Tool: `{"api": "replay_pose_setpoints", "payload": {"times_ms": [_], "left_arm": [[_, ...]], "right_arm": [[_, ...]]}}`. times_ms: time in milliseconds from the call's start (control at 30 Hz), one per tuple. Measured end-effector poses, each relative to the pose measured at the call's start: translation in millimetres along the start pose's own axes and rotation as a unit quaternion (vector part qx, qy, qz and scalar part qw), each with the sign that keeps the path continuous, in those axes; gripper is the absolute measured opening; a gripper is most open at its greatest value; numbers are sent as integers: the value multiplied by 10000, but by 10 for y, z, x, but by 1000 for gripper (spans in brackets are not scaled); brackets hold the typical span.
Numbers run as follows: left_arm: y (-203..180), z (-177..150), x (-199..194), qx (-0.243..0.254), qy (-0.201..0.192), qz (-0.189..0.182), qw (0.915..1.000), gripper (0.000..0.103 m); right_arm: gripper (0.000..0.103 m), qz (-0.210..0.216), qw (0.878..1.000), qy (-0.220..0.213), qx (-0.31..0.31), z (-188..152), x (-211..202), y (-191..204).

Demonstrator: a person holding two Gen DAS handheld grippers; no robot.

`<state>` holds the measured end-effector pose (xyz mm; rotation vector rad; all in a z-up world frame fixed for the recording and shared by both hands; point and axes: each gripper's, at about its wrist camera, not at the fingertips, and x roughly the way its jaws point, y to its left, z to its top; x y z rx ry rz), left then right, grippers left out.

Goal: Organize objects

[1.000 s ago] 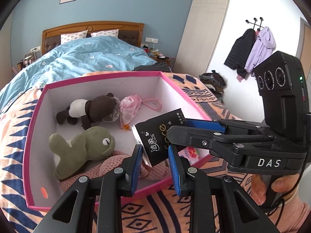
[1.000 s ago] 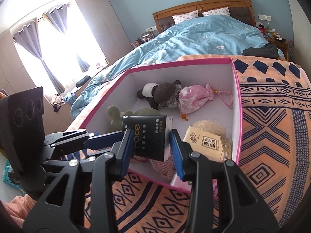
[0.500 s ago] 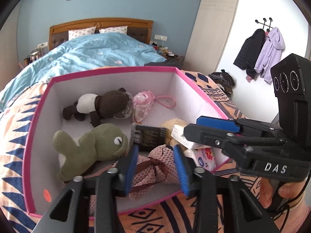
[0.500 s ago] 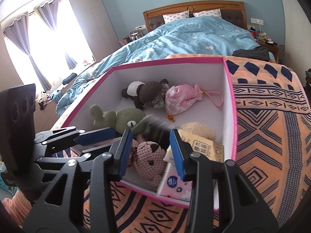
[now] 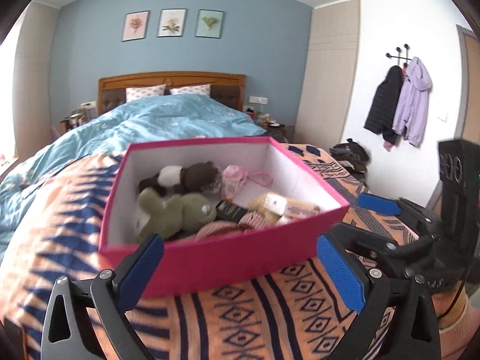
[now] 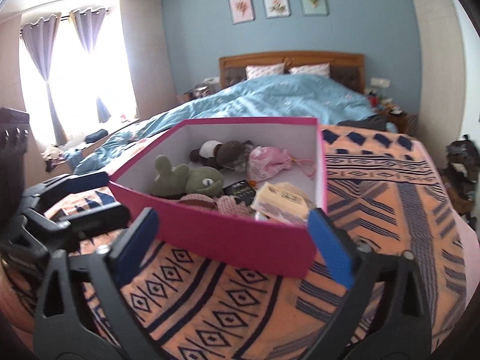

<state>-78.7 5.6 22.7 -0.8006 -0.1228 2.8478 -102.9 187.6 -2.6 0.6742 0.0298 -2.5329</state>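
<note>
Both claws empty, black packet down in the pink box

The left gripper (image 5: 240, 265) and right gripper (image 6: 232, 238) are opening wide with nothing between them, short of the pink box (image 5: 228, 255) on the patterned blanket (image 5: 270, 315). The black packet (image 5: 231, 210) lies inside, between the green plush (image 5: 180, 213) and beige packs (image 5: 288, 208).

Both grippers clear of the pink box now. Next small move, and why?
Probably pull both back and look for a stray item: left gripper and right gripper are opening, nothing between them, and the black packet lies inside the pink box.
</note>
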Motion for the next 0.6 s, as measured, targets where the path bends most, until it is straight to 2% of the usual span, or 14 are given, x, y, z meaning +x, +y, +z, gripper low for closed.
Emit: {"api": "replay_pose_setpoints", "payload": {"times_ms": [267, 600], "left_arm": [[9, -361, -29, -254, 308, 444, 9982, 103], [14, -592, -51, -300, 424, 797, 9955, 103]], "right_arm": [[103, -192, 9992, 319, 149, -384, 27, 73], [103, -257, 9986, 439, 172, -565, 43, 109]]}}
